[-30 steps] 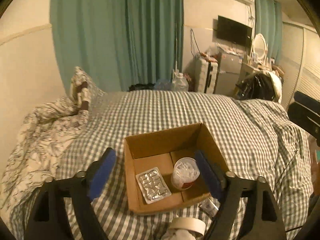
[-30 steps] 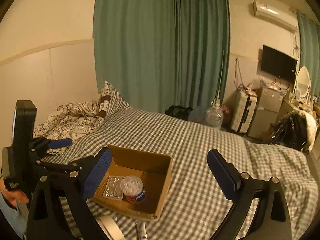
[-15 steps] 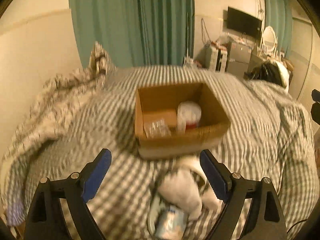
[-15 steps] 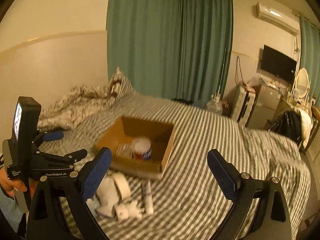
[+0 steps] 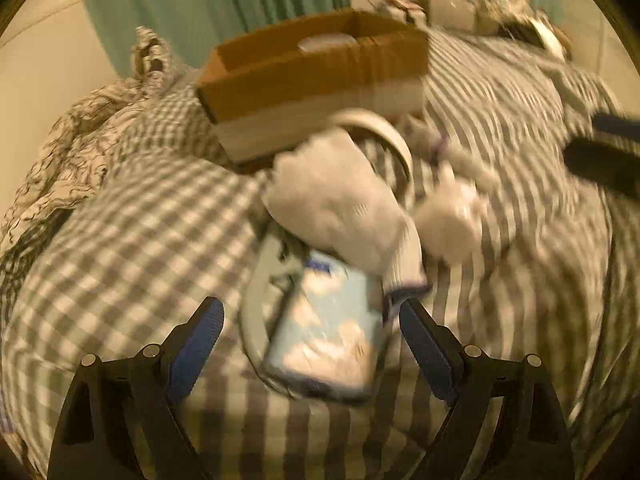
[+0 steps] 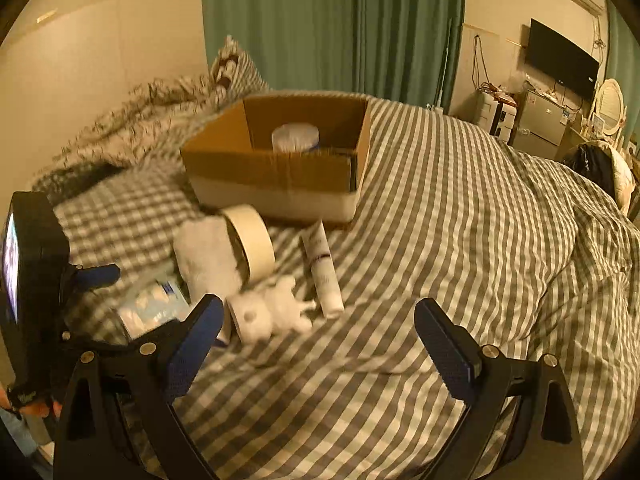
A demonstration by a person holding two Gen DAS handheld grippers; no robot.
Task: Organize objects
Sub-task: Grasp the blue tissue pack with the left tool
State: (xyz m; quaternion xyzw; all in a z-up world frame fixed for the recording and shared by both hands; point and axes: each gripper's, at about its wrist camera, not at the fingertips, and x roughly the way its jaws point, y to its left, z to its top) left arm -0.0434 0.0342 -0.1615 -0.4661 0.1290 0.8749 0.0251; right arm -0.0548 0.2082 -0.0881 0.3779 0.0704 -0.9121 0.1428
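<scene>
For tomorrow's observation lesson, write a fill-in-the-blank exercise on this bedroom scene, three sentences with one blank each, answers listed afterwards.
1. The cardboard box sits on a checked ____.
2. The roll of tape lies ____ the box, not in it.
3. Both the left gripper and the right gripper have their jaws ____, holding nothing.

Missing words: bed; outside; open

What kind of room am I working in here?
Most likely a bedroom: the work surface is a bed with a checked duvet, a pillow sits at its far end, and a wall TV hangs beyond the green curtains.
</scene>
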